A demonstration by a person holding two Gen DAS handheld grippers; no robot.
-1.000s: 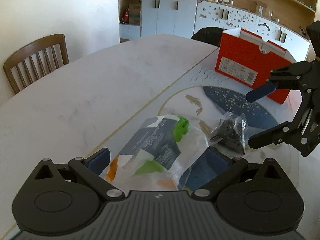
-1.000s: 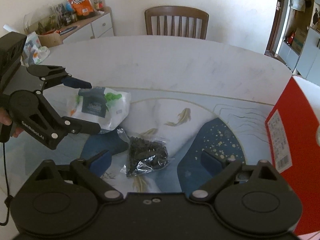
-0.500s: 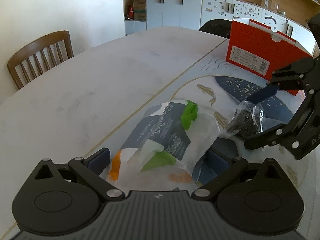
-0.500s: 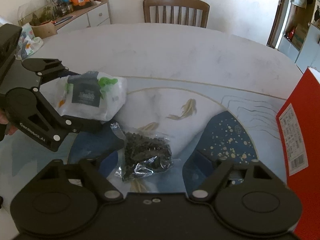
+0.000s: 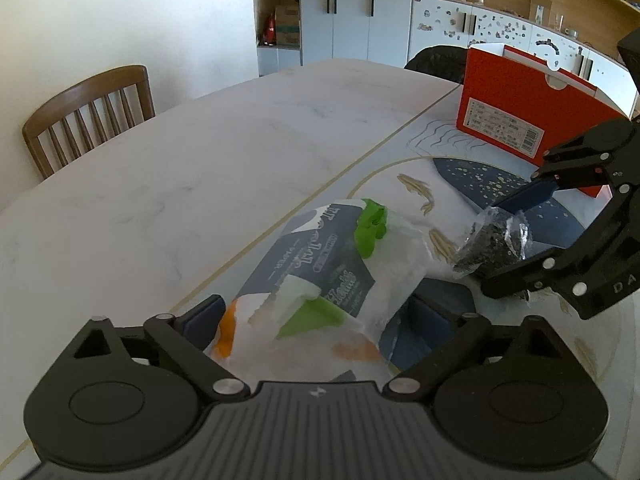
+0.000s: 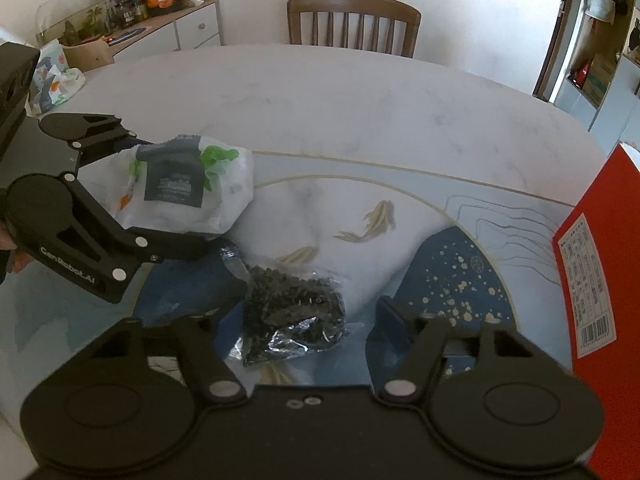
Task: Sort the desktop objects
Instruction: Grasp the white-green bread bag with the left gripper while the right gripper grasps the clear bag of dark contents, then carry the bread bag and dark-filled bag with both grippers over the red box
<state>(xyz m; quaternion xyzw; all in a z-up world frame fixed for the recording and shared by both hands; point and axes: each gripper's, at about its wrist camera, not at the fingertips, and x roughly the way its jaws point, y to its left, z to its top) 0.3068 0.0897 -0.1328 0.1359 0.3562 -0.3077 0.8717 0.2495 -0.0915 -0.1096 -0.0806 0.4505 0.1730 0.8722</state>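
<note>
A white tissue pack (image 5: 320, 264) with a dark label and green print lies on the table between the fingers of my left gripper (image 5: 316, 314). Its jaws are closing, the left pad right at the pack's orange corner. From the right wrist view the left gripper (image 6: 176, 196) straddles the tissue pack (image 6: 184, 188). A small clear bag of dark bits (image 6: 296, 308) lies between the fingers of my right gripper (image 6: 308, 296). Those jaws are closing too, with a gap left at the right finger. The left wrist view shows the right gripper (image 5: 494, 246) around the bag (image 5: 496, 240).
An open red cardboard box (image 5: 520, 108) (image 6: 600, 260) stands at the right on the marble table (image 5: 200, 180) with its blue fish pattern. A wooden chair (image 6: 352, 20) sits at the far edge. A sideboard (image 6: 160, 32) with snacks lines the wall. A hand (image 6: 16, 260) holds the left gripper.
Both grippers have sunk closer over their items. The right jaws have narrowed around the bag of dark bits, and the tissue pack now sits deeper between the left fingers.
</note>
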